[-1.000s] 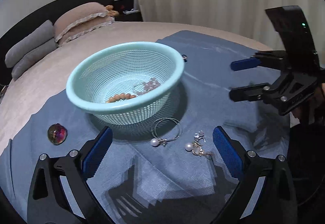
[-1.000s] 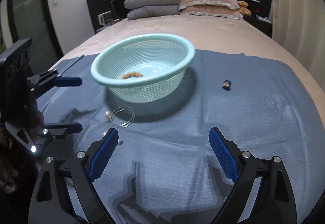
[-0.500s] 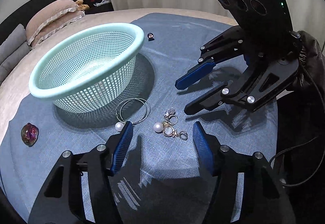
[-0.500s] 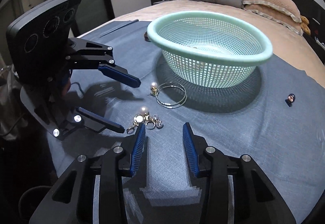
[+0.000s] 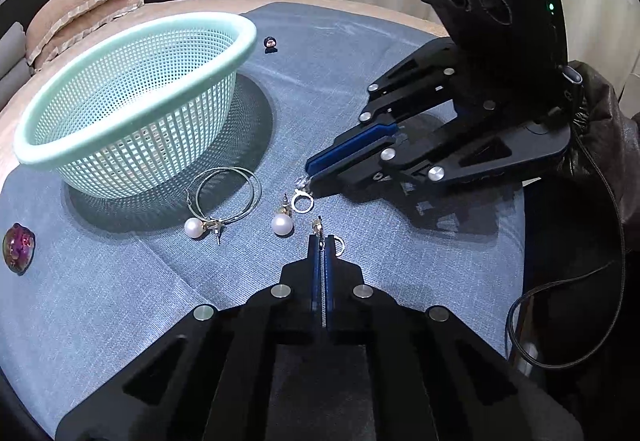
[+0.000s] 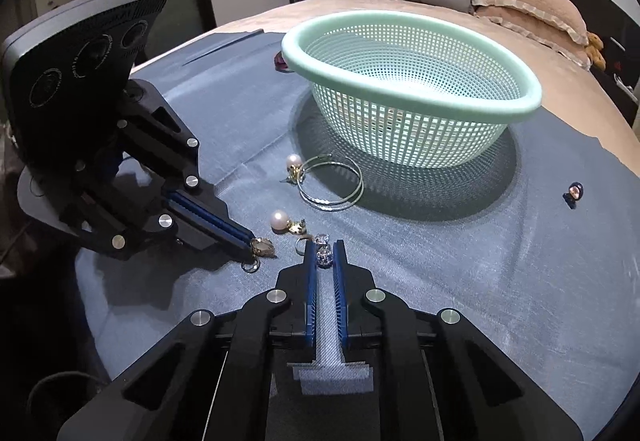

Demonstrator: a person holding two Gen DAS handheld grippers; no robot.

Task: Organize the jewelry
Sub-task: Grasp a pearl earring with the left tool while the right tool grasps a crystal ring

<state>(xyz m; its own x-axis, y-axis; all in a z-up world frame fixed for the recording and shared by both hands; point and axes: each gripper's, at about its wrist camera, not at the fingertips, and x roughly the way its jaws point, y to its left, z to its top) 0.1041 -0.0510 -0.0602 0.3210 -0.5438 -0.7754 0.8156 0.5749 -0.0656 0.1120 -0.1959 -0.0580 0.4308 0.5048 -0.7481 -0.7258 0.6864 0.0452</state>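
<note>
Left wrist view: the left gripper (image 5: pixel 320 241) is pinched tight on a small gold earring (image 6: pixel 262 247) at lower middle. The right gripper (image 6: pixel 323 255) squeezes a sparkly ring (image 6: pixel 323 258). Pearl earrings (image 5: pixel 282 225) lie on the blue cloth (image 5: pixel 120 301) beside the green basket (image 5: pixel 132 97)

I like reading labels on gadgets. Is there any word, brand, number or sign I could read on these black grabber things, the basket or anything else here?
None can be read.
Left gripper: faint raised lettering along the top edge of its camera housing, too blurred to read.
Mint basket: no print visible.
Small dark charm: a tiny picture, no words.
</note>
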